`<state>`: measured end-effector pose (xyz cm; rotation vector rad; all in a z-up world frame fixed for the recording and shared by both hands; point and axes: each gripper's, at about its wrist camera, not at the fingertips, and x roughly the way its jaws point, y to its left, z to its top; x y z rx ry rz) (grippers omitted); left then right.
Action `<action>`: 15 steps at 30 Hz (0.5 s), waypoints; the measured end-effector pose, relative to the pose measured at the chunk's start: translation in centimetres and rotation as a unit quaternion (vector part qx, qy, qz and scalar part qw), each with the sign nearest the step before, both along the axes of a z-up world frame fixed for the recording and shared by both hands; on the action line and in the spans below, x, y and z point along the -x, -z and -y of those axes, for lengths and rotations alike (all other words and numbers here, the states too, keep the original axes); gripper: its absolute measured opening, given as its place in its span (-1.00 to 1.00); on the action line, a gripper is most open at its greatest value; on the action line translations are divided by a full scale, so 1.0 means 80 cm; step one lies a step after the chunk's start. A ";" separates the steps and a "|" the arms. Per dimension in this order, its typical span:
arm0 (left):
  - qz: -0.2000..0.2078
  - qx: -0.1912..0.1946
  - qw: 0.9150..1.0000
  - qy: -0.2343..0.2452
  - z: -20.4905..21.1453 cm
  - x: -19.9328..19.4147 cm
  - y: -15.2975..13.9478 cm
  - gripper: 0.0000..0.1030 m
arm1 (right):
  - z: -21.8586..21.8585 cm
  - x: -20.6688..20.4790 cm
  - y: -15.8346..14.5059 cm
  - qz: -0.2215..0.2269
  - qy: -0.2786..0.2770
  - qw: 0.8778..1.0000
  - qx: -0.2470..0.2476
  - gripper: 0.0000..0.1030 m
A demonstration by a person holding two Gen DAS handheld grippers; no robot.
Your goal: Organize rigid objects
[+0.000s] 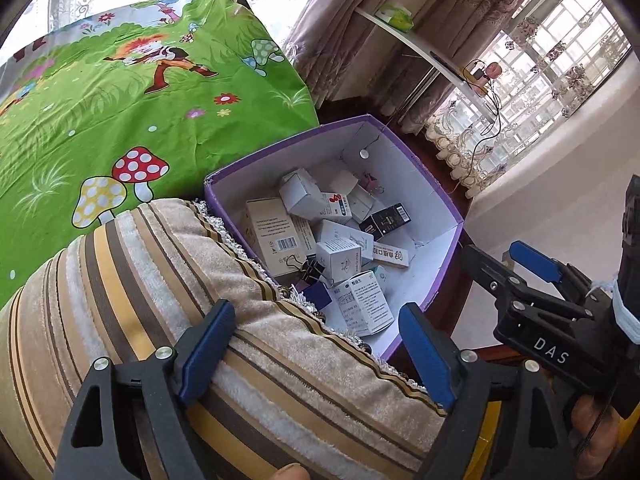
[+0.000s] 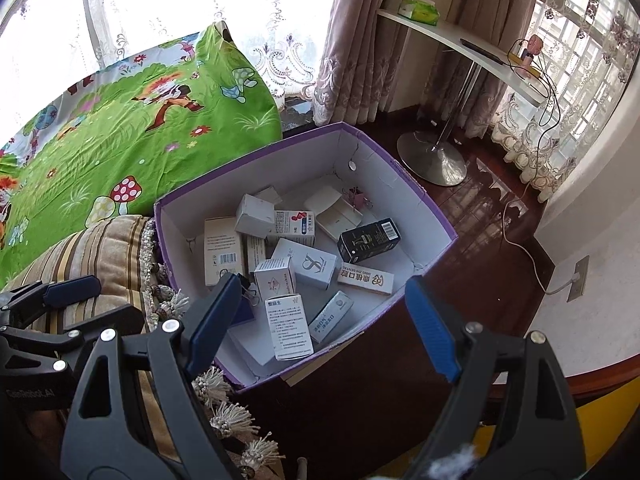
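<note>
Bright daylight pours through the lace curtains (image 2: 168, 12), blown out white. Fisheye bending darkens each frame's corners. Focus stays sharp.

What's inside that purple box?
The purple box holds a jumble of small cartons, mostly white, plus one black carton, a long toothpaste carton and a black binder clip. Whatever lies beneath the pile is covered.

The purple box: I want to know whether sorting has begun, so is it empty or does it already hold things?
It holds things. The purple box has no lid on, and small cartons cover most of its white floor.
</note>
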<state>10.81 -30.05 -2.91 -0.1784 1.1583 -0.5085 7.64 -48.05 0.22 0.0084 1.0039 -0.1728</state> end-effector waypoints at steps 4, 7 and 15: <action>0.001 -0.002 1.000 0.002 0.001 0.001 0.000 0.66 | 0.001 0.001 0.002 -0.001 0.000 1.000 -0.001 0.67; 0.002 -0.004 1.000 0.003 0.003 0.001 0.001 0.67 | 0.003 0.001 0.002 0.000 0.003 1.000 -0.004 0.67; 0.003 -0.005 1.000 0.004 0.004 0.001 0.001 0.68 | 0.003 0.002 0.002 -0.001 0.002 1.000 -0.005 0.67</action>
